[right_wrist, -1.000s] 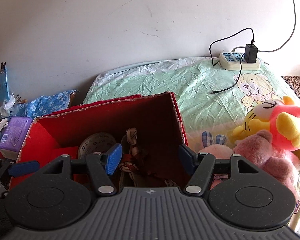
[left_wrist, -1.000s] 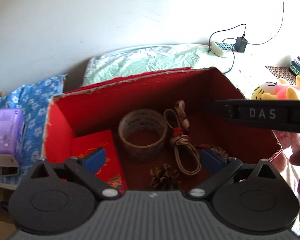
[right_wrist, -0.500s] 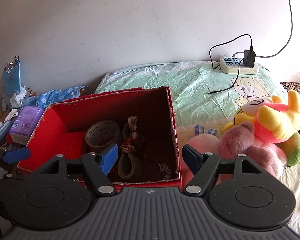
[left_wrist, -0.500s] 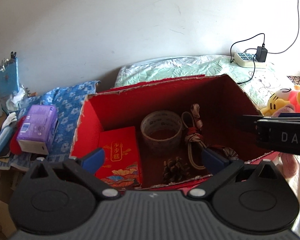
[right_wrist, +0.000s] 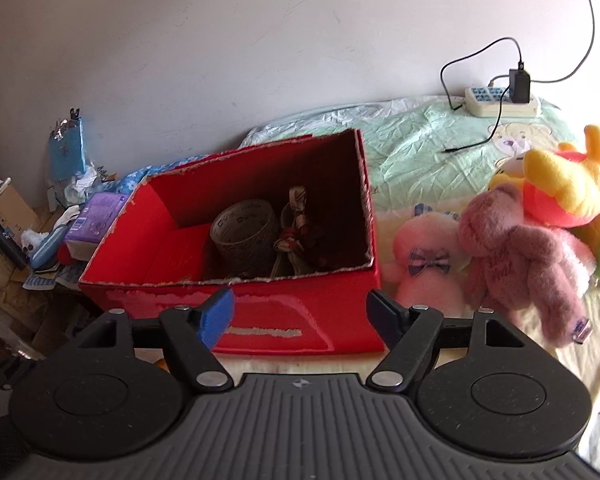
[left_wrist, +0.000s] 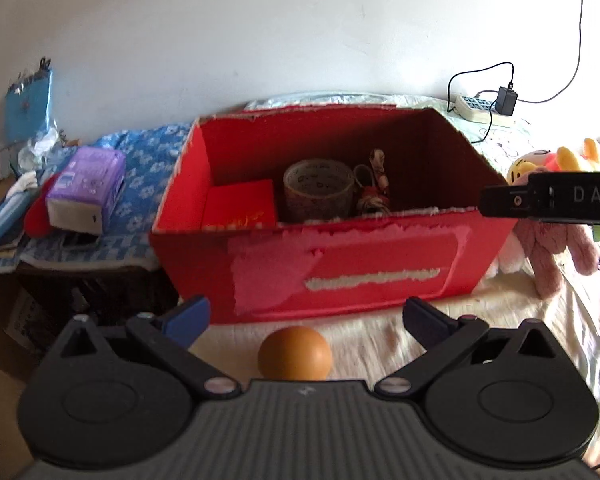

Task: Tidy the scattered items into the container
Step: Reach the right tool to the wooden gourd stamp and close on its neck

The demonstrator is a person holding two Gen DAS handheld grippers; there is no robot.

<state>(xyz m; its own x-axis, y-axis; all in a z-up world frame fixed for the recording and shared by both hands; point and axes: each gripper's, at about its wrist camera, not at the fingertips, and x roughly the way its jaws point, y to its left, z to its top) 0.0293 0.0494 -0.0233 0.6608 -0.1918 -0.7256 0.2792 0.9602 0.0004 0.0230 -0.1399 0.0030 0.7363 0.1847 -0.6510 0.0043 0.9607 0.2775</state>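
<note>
A red cardboard box (left_wrist: 340, 268) stands on the bed; it also shows in the right wrist view (right_wrist: 260, 320). Inside lie a tape roll (left_wrist: 318, 190), a red packet (left_wrist: 240, 204) and a knotted cord (left_wrist: 374, 196). An orange ball (left_wrist: 295, 353) lies on the bed in front of the box, between my left gripper's fingers and close to its body. My left gripper (left_wrist: 306, 318) is open and empty, in front of the box. My right gripper (right_wrist: 302, 316) is open and empty, in front of the box's near wall.
Plush toys (right_wrist: 512, 248) lie on the bed right of the box. A purple tissue pack (left_wrist: 86, 188) and clutter sit on a blue cloth at the left. A power strip (right_wrist: 500, 100) with a cable lies at the bed's far end.
Both grippers have pulled back and lowered from over the box to in front of it. The orange ball has come into the left wrist view. Both stay open.
</note>
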